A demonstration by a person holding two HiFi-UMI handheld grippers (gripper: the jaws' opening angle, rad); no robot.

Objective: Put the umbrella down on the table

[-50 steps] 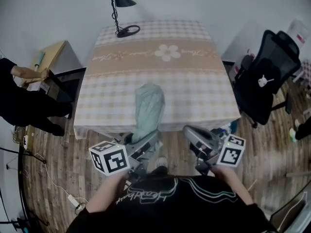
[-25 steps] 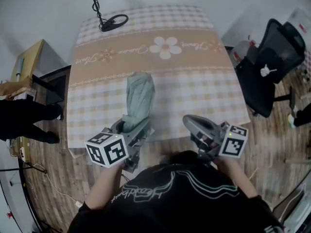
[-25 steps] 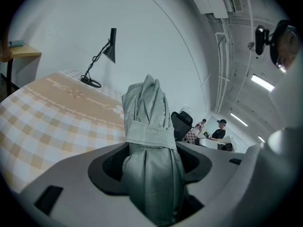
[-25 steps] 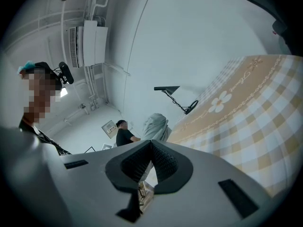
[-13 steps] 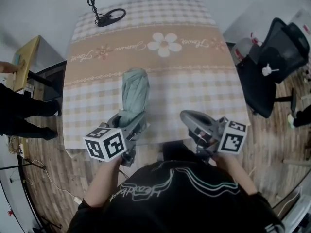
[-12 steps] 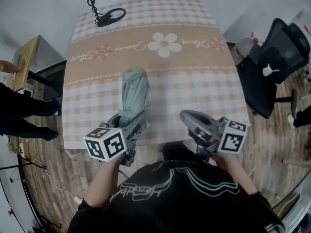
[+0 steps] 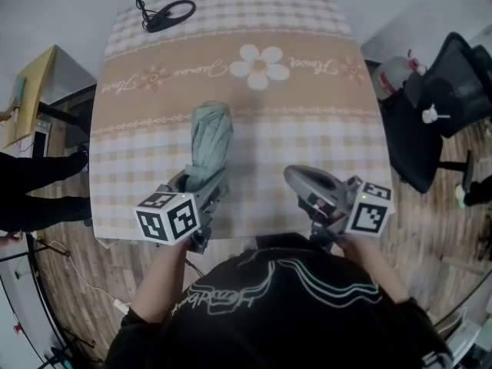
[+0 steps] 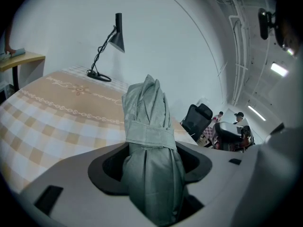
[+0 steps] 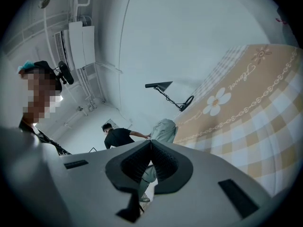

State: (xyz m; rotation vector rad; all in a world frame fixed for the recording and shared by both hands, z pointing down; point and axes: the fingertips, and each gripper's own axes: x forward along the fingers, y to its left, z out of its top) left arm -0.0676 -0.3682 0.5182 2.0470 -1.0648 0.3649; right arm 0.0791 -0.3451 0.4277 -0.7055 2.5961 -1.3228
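Left gripper (image 7: 197,193): fingers clamped round the folded green umbrella (image 7: 209,138), which slants over the near half of the desk (image 7: 323,121); contact unclear. Right gripper (image 7: 309,189): fingers pinched together, empty. Risk: released this near the edge, the round bundle may roll off. Cursive script flanks the cloth's daisy (image 7: 260,61); unreadable.
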